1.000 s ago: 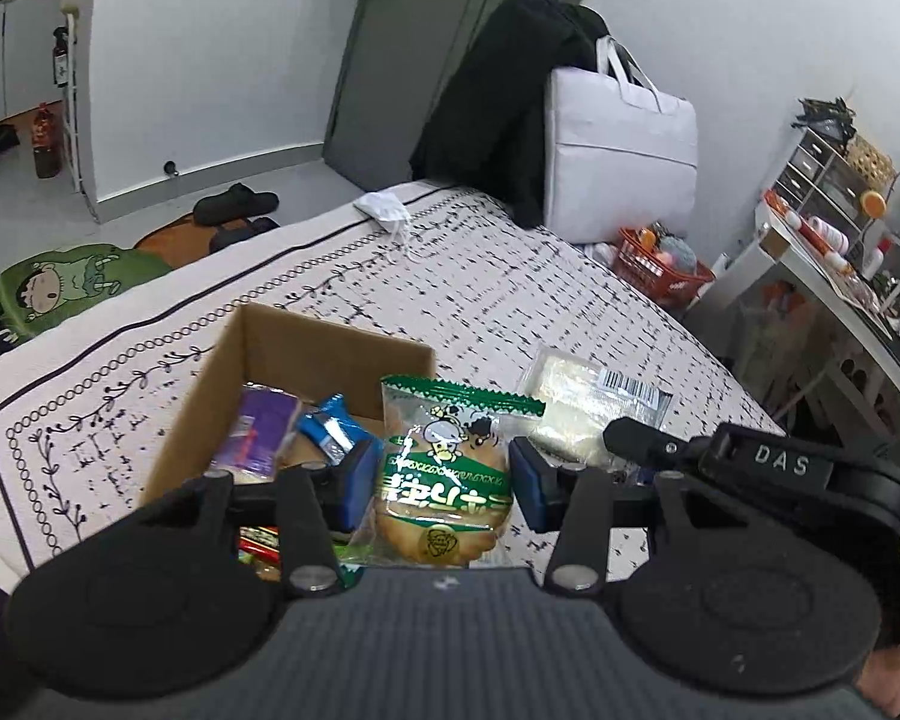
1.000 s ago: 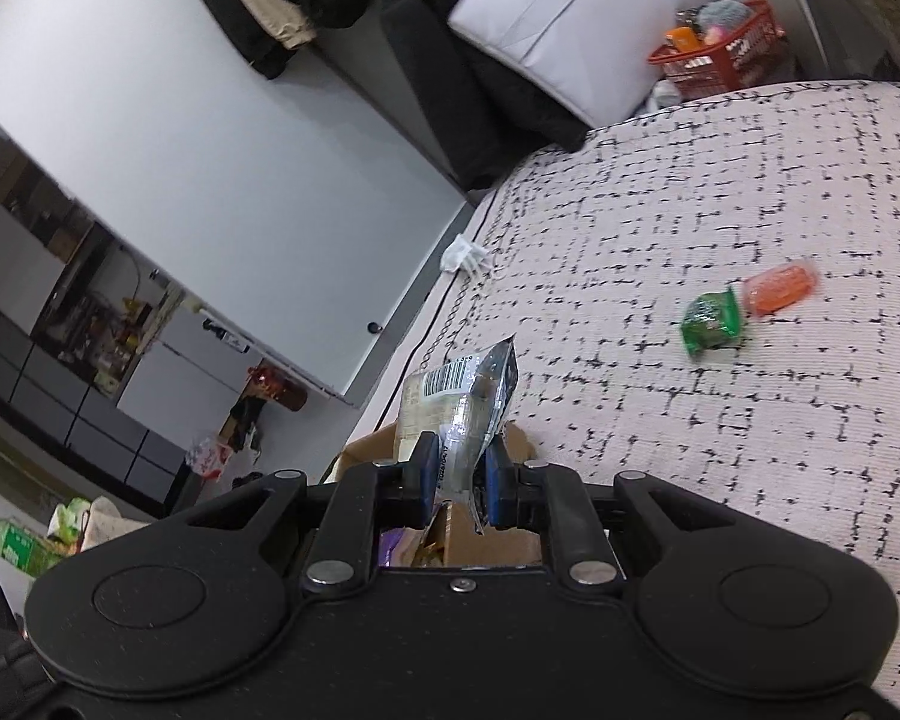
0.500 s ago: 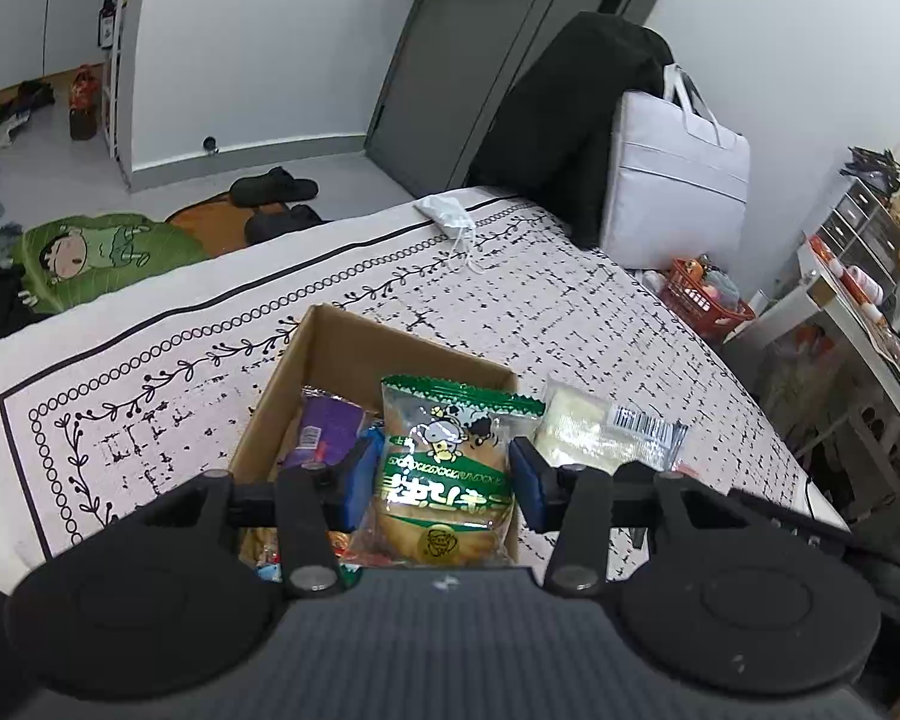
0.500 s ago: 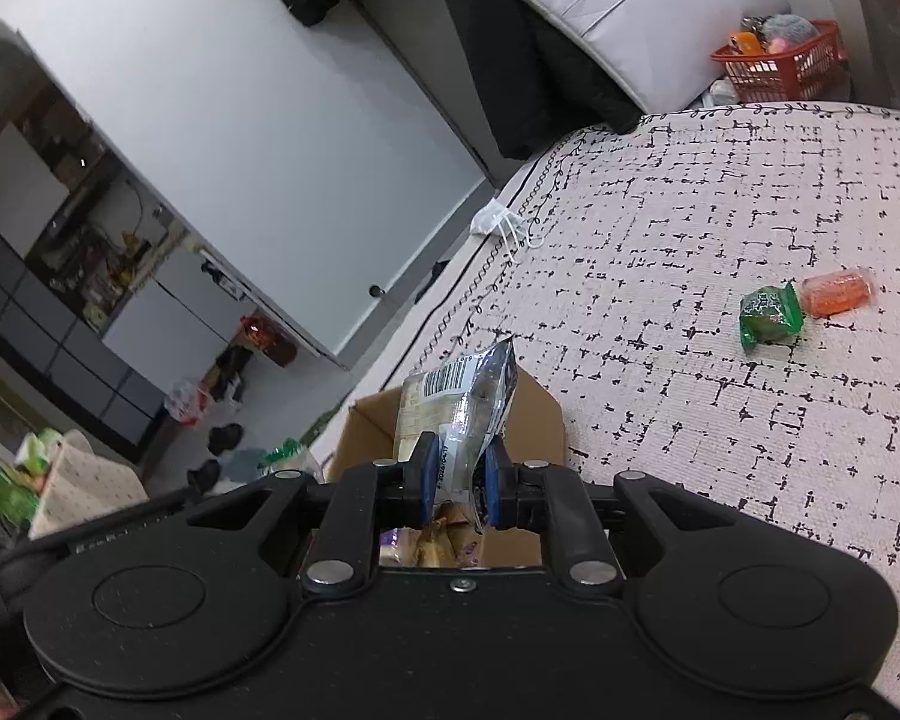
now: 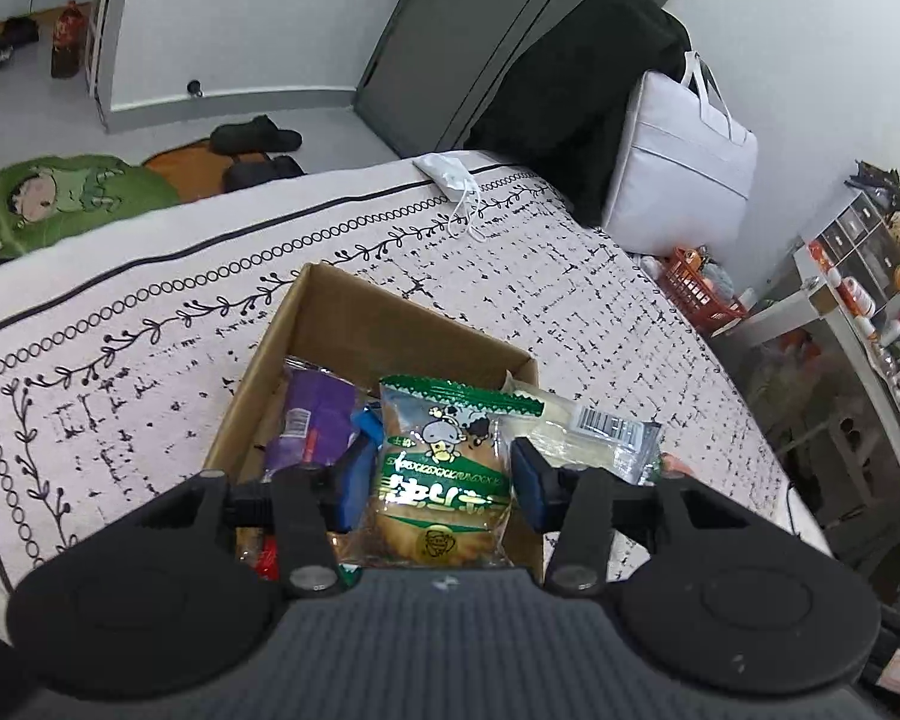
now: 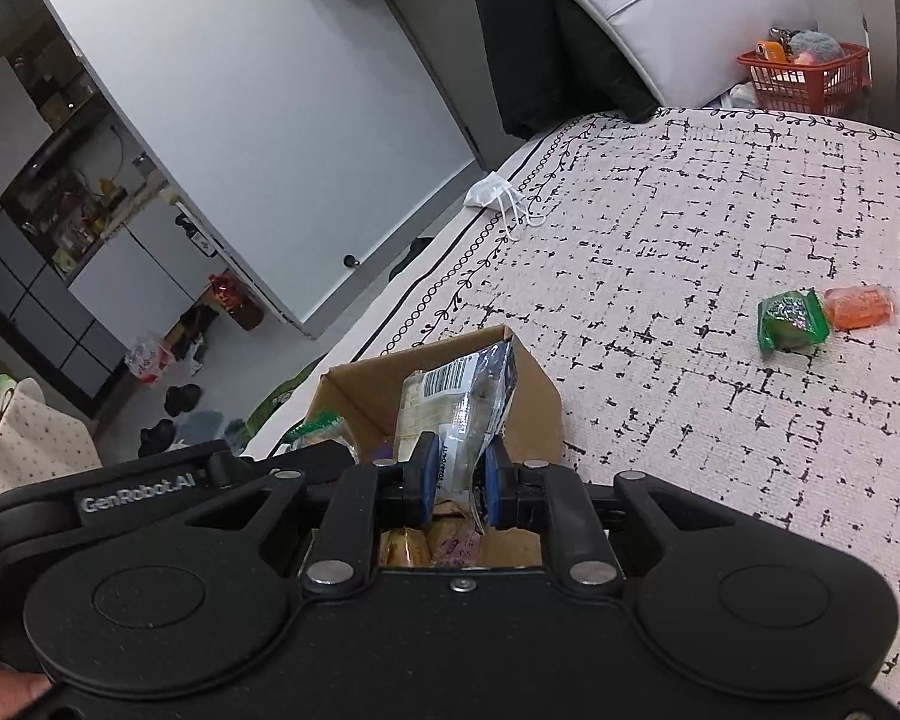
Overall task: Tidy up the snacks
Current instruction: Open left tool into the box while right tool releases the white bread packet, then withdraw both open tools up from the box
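My left gripper (image 5: 441,483) is shut on a green-topped pastry packet (image 5: 441,468) and holds it over the open cardboard box (image 5: 342,312) on the bed. The box holds a purple packet (image 5: 315,414) and other snacks. My right gripper (image 6: 457,483) is shut on a clear packet with a barcode (image 6: 456,405), held above the same box (image 6: 534,384); that packet also shows in the left wrist view (image 5: 600,432). A green wrapped snack (image 6: 789,321) and an orange one (image 6: 858,307) lie loose on the bedspread to the right.
A white face mask (image 5: 444,171) lies at the bed's far edge. A black coat and white bag (image 5: 678,162) stand behind the bed. A red basket (image 6: 804,75) sits on the floor. Shelves with clutter (image 5: 858,276) are at the right.
Both grippers have moved over the box with their packets still held. The box now lies more directly below them.
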`<state>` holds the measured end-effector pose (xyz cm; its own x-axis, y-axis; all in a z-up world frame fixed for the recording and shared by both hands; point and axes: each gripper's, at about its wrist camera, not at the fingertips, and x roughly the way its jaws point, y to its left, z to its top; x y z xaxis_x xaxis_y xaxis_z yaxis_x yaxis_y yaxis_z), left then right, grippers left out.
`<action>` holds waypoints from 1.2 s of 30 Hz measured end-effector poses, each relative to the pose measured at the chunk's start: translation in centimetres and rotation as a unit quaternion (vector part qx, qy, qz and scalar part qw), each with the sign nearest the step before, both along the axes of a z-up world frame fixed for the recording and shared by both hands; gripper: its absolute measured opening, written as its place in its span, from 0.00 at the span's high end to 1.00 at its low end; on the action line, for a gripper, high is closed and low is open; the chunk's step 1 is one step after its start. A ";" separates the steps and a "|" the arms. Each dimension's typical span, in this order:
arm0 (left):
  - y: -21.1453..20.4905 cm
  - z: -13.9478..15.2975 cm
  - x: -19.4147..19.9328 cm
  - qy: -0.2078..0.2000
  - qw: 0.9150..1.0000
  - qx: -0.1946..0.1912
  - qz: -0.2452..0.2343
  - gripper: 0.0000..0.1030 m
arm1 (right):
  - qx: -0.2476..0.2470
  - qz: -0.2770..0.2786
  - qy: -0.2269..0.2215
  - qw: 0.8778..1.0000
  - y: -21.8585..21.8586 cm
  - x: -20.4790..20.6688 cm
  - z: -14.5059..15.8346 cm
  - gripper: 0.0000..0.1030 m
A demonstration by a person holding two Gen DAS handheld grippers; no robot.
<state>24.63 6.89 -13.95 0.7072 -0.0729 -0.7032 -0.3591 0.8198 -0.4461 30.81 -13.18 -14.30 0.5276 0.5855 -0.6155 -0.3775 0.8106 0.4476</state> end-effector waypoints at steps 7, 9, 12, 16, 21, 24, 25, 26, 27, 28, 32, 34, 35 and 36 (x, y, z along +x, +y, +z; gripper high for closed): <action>2.3 1.1 -0.1 0.008 1.000 0.006 0.015 0.42 | -0.014 -0.009 -0.005 1.000 1.6 0.8 0.2 0.85; 3.0 1.4 -0.4 0.010 1.000 0.010 0.019 0.38 | -0.017 -0.013 -0.014 1.000 2.0 0.9 0.5 0.85; 3.7 2.1 -1.0 0.014 0.999 0.020 0.023 0.35 | -0.010 -0.017 -0.022 1.000 2.3 0.9 0.9 0.82; 4.3 2.9 -2.0 0.010 0.999 0.023 0.025 0.34 | -0.011 -0.020 -0.024 0.999 2.2 0.8 1.2 0.76; 4.4 3.7 -3.8 0.006 0.999 0.025 0.031 0.27 | -0.020 -0.020 -0.032 0.999 1.8 0.0 1.5 0.72; 4.3 4.2 -4.8 0.004 0.999 0.024 0.030 0.26 | -0.032 -0.013 -0.035 0.999 1.7 -1.0 1.6 0.72; 4.2 4.4 -5.0 0.003 0.999 0.025 0.029 0.25 | -0.038 -0.010 -0.035 0.999 1.6 -1.4 1.6 0.72; 4.1 4.7 -5.3 0.001 0.999 0.025 0.028 0.25 | -0.042 -0.008 -0.034 0.999 1.7 -1.7 1.6 0.72; 4.1 4.9 -5.6 -0.001 0.999 0.025 0.028 0.24 | -0.045 -0.007 -0.033 0.998 1.6 -2.1 1.7 0.72; 4.0 5.2 -5.9 -0.003 0.999 0.025 0.027 0.22 | -0.047 -0.006 -0.034 0.998 1.5 -2.4 1.8 0.72; 3.6 6.1 -6.9 -0.011 0.999 0.026 0.025 0.17 | -0.052 -0.008 -0.042 0.998 1.1 -3.7 2.9 0.68; 3.3 6.3 -7.2 -0.010 0.999 0.029 0.021 0.15 | -0.053 -0.007 -0.047 0.997 1.0 -4.1 3.5 0.62; 3.1 6.4 -7.4 -0.007 0.999 0.030 0.019 0.15 | -0.056 -0.009 -0.050 0.997 0.9 -4.4 3.9 0.58; 2.8 6.5 -7.6 -0.005 0.999 0.033 0.017 0.12 | -0.058 -0.010 -0.053 0.997 0.8 -4.6 4.2 0.56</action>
